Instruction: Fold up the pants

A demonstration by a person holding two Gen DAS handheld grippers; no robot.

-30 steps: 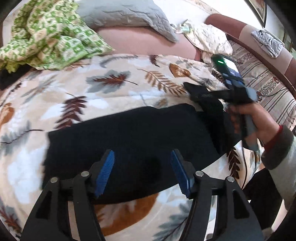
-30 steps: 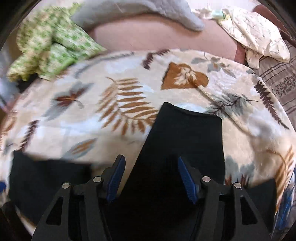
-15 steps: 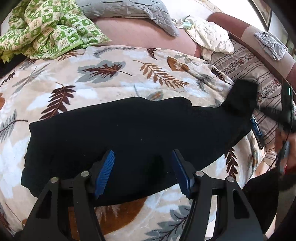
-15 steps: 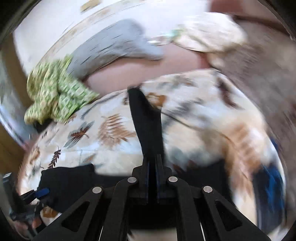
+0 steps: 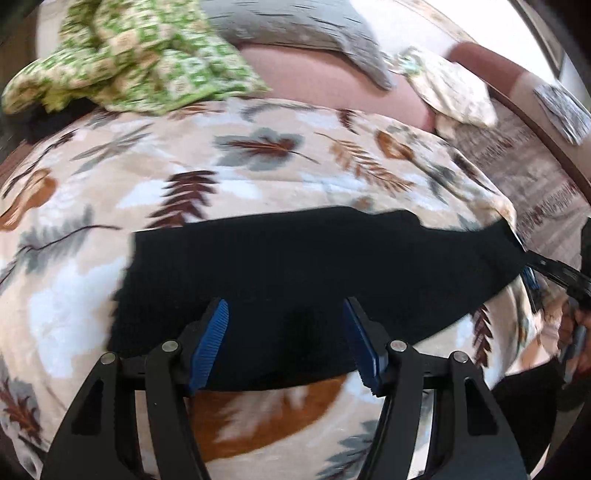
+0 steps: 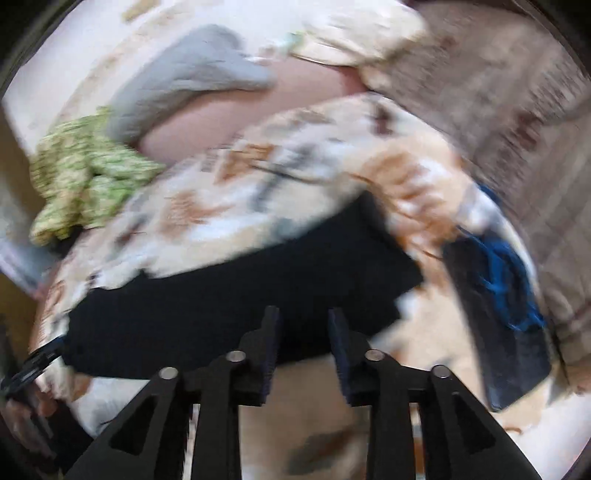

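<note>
A bed fills both views, covered by a cream blanket (image 5: 229,184) printed with brown and grey leaves. Along its far edge lies pink bedding (image 5: 325,77), with a grey quilted pillow (image 5: 306,26) on it, a crumpled green-and-cream patterned cloth (image 5: 140,51) at the far left corner and a pale printed cloth (image 5: 454,88) toward the far right. A brown striped cover (image 6: 517,110) runs along the right side.

The black pants (image 5: 314,273) lie flat on the blanket near the bed's near edge, stretched as a long band from left to right, one layer folded over another. In the right wrist view, which is blurred, a dark panel with a blue tangle (image 6: 506,288) sits at the blanket's right edge, just beyond the end of the pants.

The left gripper (image 5: 284,334) hangs over the near edge of the pants, its blue-padded jaws spread wide with only the fabric below them, nothing pinched. The right gripper (image 6: 303,343) stands over the right end of the pants; its jaws have just been opening and stand partly apart, with nothing pressed between the pads. In the left wrist view its tip shows at the right end of the pants.
</note>
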